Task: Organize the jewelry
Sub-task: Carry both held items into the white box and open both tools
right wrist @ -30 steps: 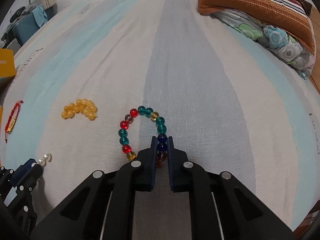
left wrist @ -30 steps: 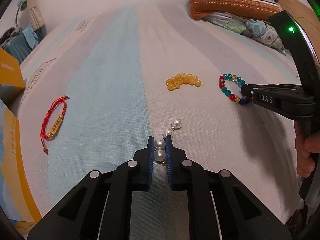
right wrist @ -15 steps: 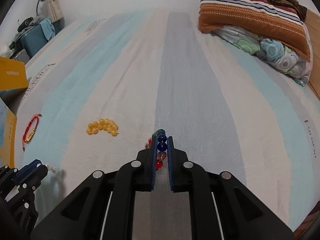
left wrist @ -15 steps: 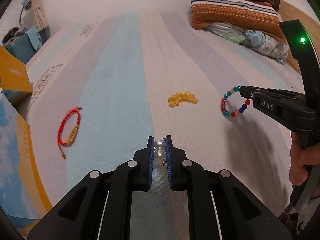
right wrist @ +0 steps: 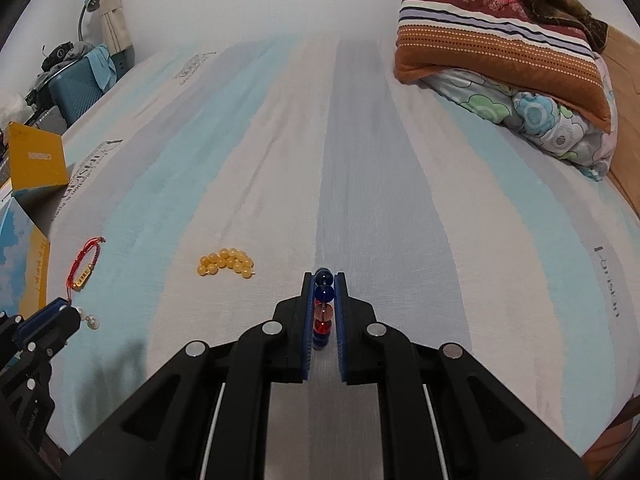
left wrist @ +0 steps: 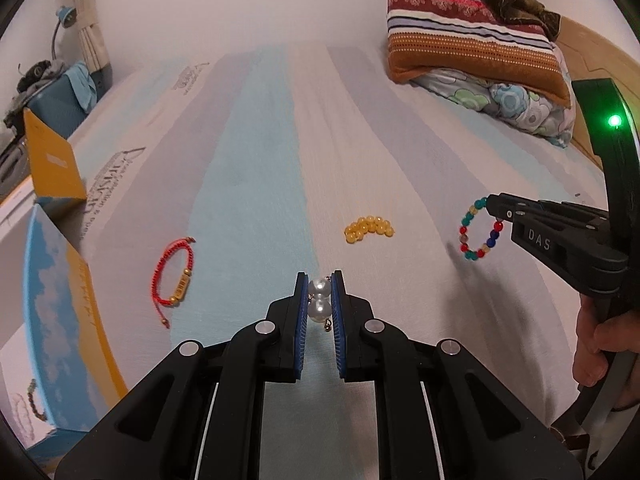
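Your left hand-held gripper [left wrist: 320, 300] is clamped narrow on a pearl piece [left wrist: 319, 298]: two white pearls sit stacked between its blue pads, and a small metal clasp hangs just below them. The piece is clear of the bed [left wrist: 260, 160], above the sheet near the bed's near edge.

Your right hand-held gripper [right wrist: 324, 300] is also closed narrow, on a multicolour bead bracelet [right wrist: 323, 308]. From its own camera you see blue beads at the tips and a clear and a red bead further back between the pads. From the left camera, the bracelet [left wrist: 478, 232] hangs as an open ring from the gripper's tip, off the sheet, toward the right edge of the bed. Your hand [left wrist: 600, 344] holds that gripper's grip.

On the sheet lie a yellow bead bracelet [left wrist: 369, 229], between the two grippers and farther from you, and a red cord bracelet [left wrist: 176, 276] near the left edge. A blue and yellow box [left wrist: 60, 320] stands just beside that left edge. Pillows [left wrist: 472, 48] are stacked at the far right corner.
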Tool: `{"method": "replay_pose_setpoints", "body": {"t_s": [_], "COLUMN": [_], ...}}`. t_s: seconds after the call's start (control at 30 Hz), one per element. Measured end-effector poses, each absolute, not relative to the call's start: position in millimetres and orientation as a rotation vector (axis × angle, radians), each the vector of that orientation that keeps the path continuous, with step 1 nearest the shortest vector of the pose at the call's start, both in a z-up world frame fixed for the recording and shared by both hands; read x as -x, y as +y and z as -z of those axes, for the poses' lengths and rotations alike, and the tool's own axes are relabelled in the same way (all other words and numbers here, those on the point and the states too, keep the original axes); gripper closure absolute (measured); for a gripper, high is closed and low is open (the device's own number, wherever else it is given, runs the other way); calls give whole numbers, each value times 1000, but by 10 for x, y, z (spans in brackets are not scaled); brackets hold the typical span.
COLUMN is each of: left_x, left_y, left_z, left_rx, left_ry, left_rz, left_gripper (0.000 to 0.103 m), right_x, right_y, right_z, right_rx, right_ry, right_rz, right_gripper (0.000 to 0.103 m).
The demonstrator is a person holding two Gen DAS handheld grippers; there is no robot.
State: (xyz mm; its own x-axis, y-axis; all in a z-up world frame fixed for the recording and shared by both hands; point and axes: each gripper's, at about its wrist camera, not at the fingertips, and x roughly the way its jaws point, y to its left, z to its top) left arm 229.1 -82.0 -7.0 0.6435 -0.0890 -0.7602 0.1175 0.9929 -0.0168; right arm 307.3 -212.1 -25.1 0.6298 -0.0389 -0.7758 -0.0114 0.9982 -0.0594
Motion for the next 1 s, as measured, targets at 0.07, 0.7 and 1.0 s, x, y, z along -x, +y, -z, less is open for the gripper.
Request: {"method": "replay_pose_setpoints", "body": {"t_s": [0.07,0.7,1.0], "left_x": [-2266,-1973,-1784], "left_y": [-813,-418,106], "left_z": [14,-481,-745], "left_rx": [-35,-15,20], "left_ry": [859,806,773], "left_rz": [115,44,-22], "left_gripper": [92,92,92], "right_x": [-3049,-2792,-2738], "right_y": [-2120,-1773,-1268], "right_z": [201,-345,-581], "right_rx": [58,65,89], "right_ry": [887,834,810], "right_rz": [18,-8,-71], "right_gripper": [94,94,94]}}
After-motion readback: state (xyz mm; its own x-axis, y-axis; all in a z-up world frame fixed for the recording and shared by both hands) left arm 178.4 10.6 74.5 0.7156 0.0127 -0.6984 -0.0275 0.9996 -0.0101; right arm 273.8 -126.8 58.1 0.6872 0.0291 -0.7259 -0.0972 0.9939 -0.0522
